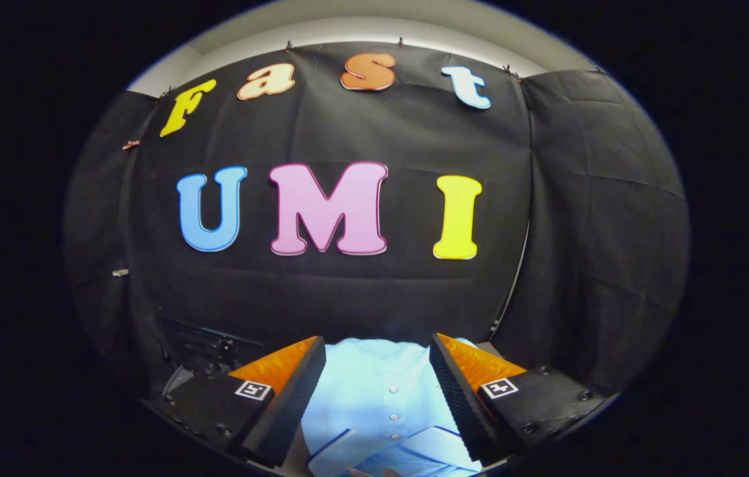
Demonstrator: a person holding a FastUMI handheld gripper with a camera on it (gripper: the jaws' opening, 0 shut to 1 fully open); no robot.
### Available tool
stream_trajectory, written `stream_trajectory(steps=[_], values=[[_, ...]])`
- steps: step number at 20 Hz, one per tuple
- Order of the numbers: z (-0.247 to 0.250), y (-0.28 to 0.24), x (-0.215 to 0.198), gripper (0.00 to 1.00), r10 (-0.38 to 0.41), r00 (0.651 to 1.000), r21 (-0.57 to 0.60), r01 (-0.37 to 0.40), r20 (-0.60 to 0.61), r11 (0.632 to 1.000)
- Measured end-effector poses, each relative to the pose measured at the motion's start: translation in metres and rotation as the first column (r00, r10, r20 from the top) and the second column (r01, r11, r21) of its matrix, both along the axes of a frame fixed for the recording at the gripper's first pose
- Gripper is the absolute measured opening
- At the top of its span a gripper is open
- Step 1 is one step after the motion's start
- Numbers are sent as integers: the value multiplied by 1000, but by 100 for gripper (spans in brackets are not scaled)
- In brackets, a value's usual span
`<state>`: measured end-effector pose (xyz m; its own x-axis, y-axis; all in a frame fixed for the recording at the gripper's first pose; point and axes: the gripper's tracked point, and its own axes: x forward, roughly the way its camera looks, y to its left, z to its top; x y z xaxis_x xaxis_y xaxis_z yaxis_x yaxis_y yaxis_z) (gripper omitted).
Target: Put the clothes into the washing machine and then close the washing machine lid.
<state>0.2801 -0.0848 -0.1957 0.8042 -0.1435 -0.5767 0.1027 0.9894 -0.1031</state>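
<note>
One shirt (374,391) in view – light blue, buttoned, a single row of small buttons running down its front, darker blue trim on the folded parts nearest the camera. It lay flat below and between the two fingers (295,391) of the tongs (377,358), reaching just past their tips. Whatever carried it was hidden; a sliver of pale surface showed by the inner edge of the left finger.

Tongs were wide apart, fingers splayed to either side of the shirt front. Could not tell whether either finger touched the cloth – nothing was pinched between them. One square marker (253,389) sat on the left finger's body, one on the right, two in all.

Tongs pointed level at the black cloth wall (348,291) well beyond the tips. One dark boxy object (205,344) stood beyond the left finger, against the wall; too dim to identify.
</note>
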Motion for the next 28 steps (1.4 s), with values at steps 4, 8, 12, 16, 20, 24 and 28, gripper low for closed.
stream_trajectory(steps=[4,8,12,16,20,24,28], values=[[-48,-17,2,99,-41,988,-12,39,-152,999],[-82,-25,-2,99,-49,964,-35,41,-263,999],[-100,-31,-6,99,-67,949,-81,44,-308,996],[-116,-36,-14,99,-95,923,-60,78,-373,995],[-122,-38,-17,98,-121,904,-2,132,-411,991],[-126,-40,-16,92,-119,886,-10,128,-448,992],[-131,-34,-9,58,-100,879,-5,111,-467,994]])
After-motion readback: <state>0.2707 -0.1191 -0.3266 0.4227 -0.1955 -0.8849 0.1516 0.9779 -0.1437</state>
